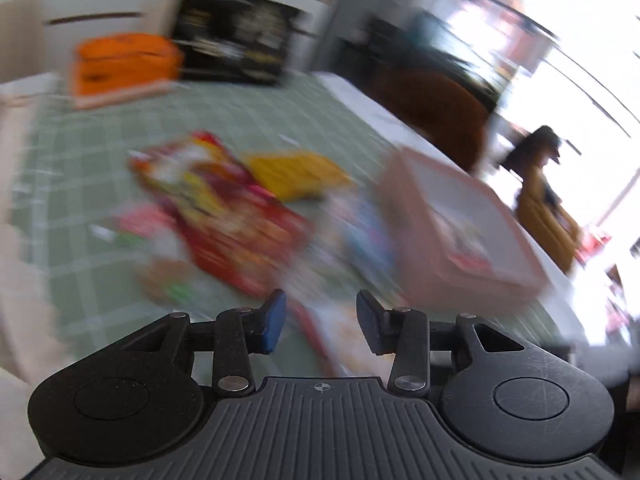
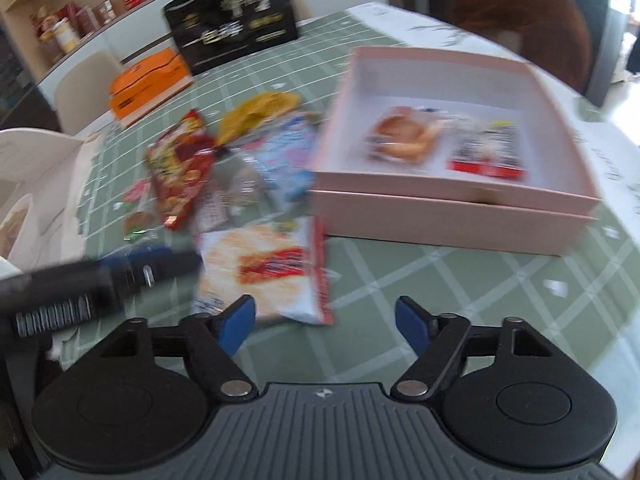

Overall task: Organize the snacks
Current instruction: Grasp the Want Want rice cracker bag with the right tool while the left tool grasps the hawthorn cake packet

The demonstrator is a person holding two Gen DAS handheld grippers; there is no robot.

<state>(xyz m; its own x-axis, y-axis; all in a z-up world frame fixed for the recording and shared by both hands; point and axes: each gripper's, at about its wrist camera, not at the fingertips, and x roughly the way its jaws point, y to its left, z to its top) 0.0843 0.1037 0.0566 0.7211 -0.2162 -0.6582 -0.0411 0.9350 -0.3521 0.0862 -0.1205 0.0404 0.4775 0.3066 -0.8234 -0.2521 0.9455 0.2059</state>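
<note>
Loose snack packets lie in a heap on the green checked tablecloth: a red bag, a yellow packet, a blue packet and a white-and-orange packet. The open pink box holds a bun packet and a red-and-white packet. My right gripper is open over the cloth by the white-and-orange packet's near edge. My left gripper, blurred, has its pads apart above that packet. From the right wrist view the left gripper reaches the packet's left edge. The red bag and pink box lie ahead.
An orange box and a black gift box stand at the table's far side. A brown chair back rises behind the pink box. A white chair is at the left. Small sweets lie left of the red bag.
</note>
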